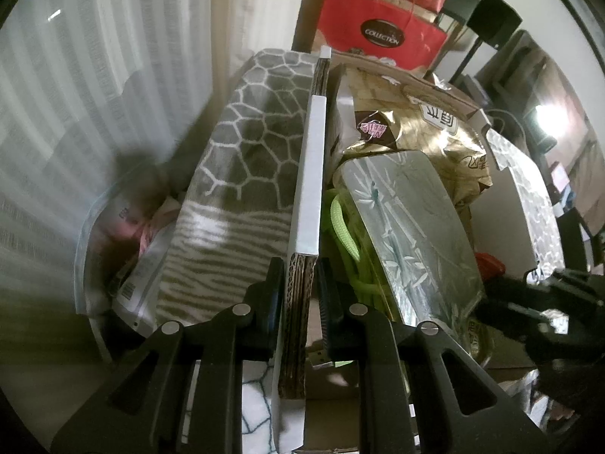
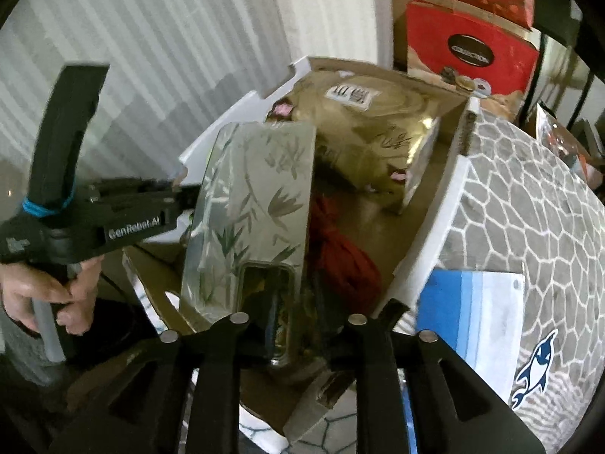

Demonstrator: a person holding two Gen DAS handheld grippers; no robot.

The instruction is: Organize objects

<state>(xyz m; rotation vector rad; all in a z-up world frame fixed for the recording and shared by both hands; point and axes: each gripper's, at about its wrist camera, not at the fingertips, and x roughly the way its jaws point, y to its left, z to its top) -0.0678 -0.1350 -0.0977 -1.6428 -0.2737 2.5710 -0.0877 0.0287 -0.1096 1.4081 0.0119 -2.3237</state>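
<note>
An open cardboard box has flaps (image 1: 245, 159) with a grey honeycomb print. My left gripper (image 1: 300, 280) is shut on the corrugated edge of one upright flap (image 1: 310, 174); the right wrist view shows it at the box's left side (image 2: 177, 189), held by a hand (image 2: 38, 295). Inside the box, a silver pouch printed with bamboo leaves (image 2: 257, 204) leans upright over a gold foil bag (image 2: 363, 125). The pouch's lower end lies between the fingers of my right gripper (image 2: 295, 302), with a gap beside it. The right gripper also shows dark at the right edge (image 1: 529, 302).
A green cord (image 1: 348, 234) and a red cord (image 2: 340, 249) lie in the box beside the pouch. A blue-and-white zip bag (image 2: 472, 302) rests on the right flap. A clear bag with pink contents (image 1: 124, 227) lies left of the box. Red gift boxes (image 1: 378, 34) stand behind; a curtain hangs left.
</note>
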